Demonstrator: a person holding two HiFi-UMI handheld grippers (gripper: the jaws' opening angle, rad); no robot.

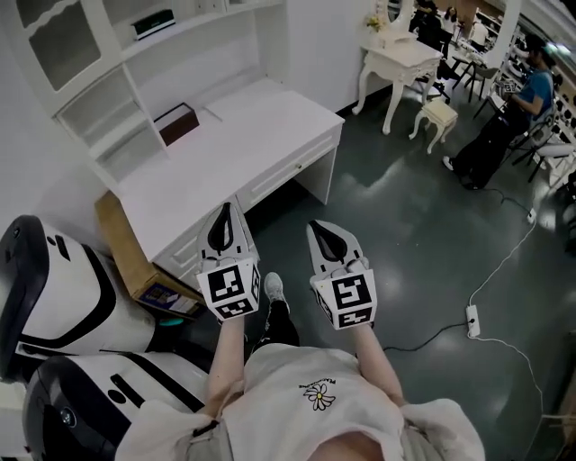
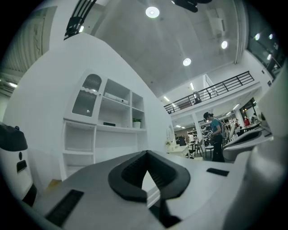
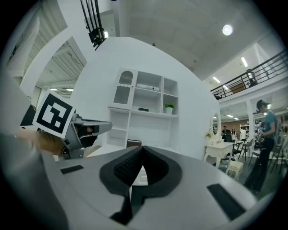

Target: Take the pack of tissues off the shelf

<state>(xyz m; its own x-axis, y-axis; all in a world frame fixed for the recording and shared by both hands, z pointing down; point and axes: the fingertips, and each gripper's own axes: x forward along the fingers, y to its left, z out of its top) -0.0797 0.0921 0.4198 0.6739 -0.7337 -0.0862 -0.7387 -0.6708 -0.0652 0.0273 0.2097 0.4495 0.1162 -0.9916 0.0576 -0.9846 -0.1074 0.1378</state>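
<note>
Tissue pack [image 1: 153, 22], apparently the dark flat item on the shelf [image 1: 216, 24]: likely light and soft; grip across its middle. Left gripper [image 1: 226, 216] and right gripper [image 1: 322, 232]: fingers closed, empty.

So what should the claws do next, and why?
Probably step closer and raise the right claw toward the white pack on the upper shelf, opening it. It and the left claw are shut, empty, and short of the desk.

Big indoor hall: white desk [image 1: 234, 144], mezzanine railing [image 2: 211, 92].
</note>
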